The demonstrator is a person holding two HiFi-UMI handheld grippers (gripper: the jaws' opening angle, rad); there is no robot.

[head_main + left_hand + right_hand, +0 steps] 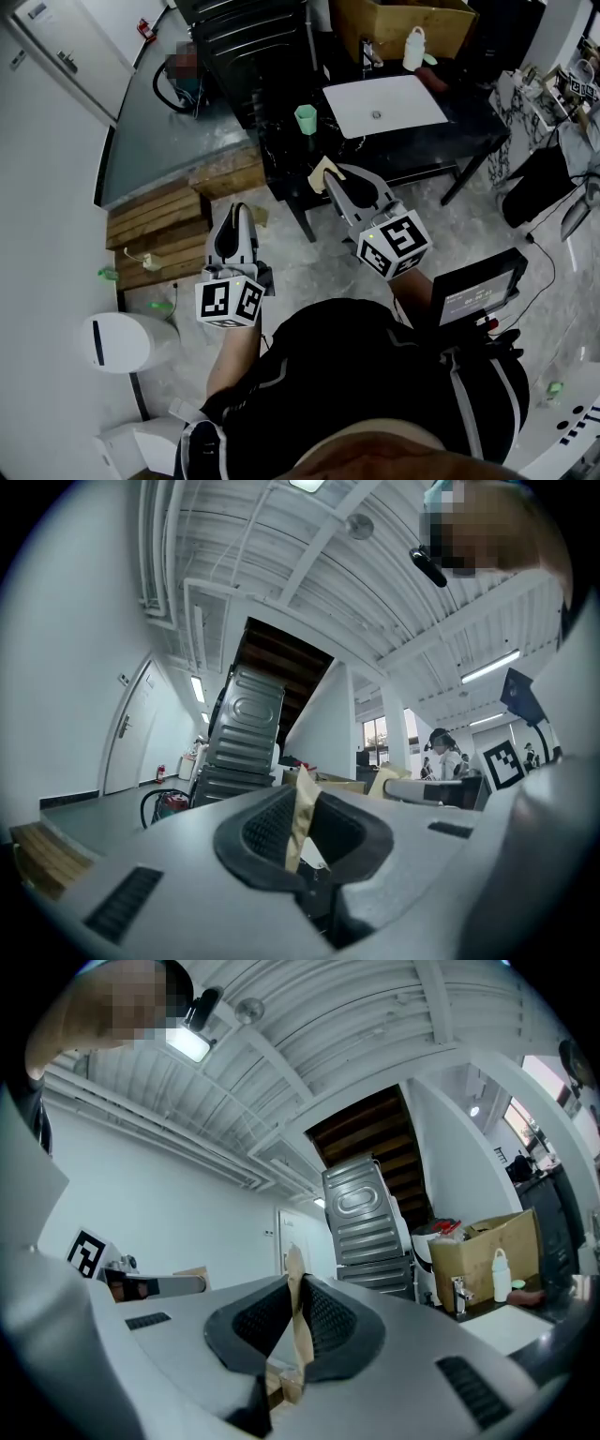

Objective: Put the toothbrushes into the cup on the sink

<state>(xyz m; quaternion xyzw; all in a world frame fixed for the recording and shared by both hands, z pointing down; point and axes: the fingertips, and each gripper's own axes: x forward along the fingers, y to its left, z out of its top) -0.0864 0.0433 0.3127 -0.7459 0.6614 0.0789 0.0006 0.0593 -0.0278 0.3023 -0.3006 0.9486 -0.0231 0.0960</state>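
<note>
Transport, seemingly: left gripper point(239, 212) and right gripper point(330, 174) fingers each clamp a tan strip point(294, 1321), likely toothbrushes; next, reach the far green cup point(306, 119).

Fig.: room as seen from my head. Pale marbled floor point(319, 272). White wall point(47, 187) on my left w/ grey door point(56, 47). Wood steps point(155, 230) beside grey platform point(159, 141). Black table point(469, 122) ahead, carton point(403, 23) behind it. Overhead: white beamed ceiling point(309, 536), strip lights point(489, 667). Windows point(375, 735) far off.
</note>
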